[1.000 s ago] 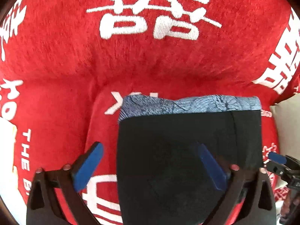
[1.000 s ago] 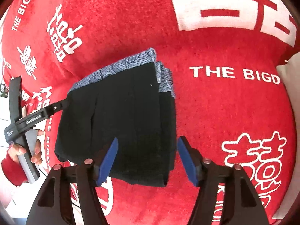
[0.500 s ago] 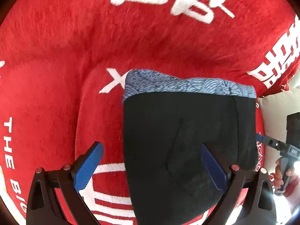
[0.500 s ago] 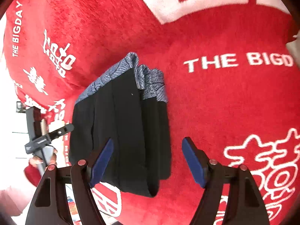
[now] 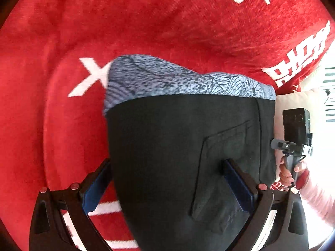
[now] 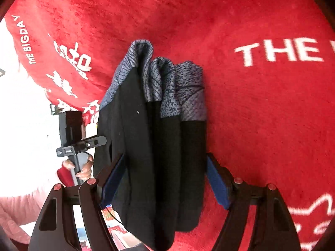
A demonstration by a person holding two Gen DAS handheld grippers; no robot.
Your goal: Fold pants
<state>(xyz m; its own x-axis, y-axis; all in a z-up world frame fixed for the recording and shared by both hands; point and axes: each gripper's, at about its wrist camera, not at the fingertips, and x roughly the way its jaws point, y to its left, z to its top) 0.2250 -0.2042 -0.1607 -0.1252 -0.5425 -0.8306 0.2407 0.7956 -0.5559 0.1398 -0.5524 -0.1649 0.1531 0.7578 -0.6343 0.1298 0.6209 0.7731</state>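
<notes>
- Here, folded pants (image 5: 178,156) lie on a red blanket (image 5: 62,31), patterned waistband farthest from both tools.
- Left tool (image 5: 167,188): spread, straddling the pants' near edge.
- Right tool (image 6: 165,182): spread around the stacked layers, pads not pressing.

both wrist views look steeply down, close over the same folded pants (image 5: 184,146) from opposite sides.

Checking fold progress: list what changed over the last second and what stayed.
Both grippers came down and closer to the folded pants, which now fill more of each view. The left gripper and the right gripper now straddle the bundle's near end, open, not visibly clamping. Nothing was taken hold of or let go. The pants stayed folded in the same place on the red blanket, blue patterned hems away from the grippers.
</notes>
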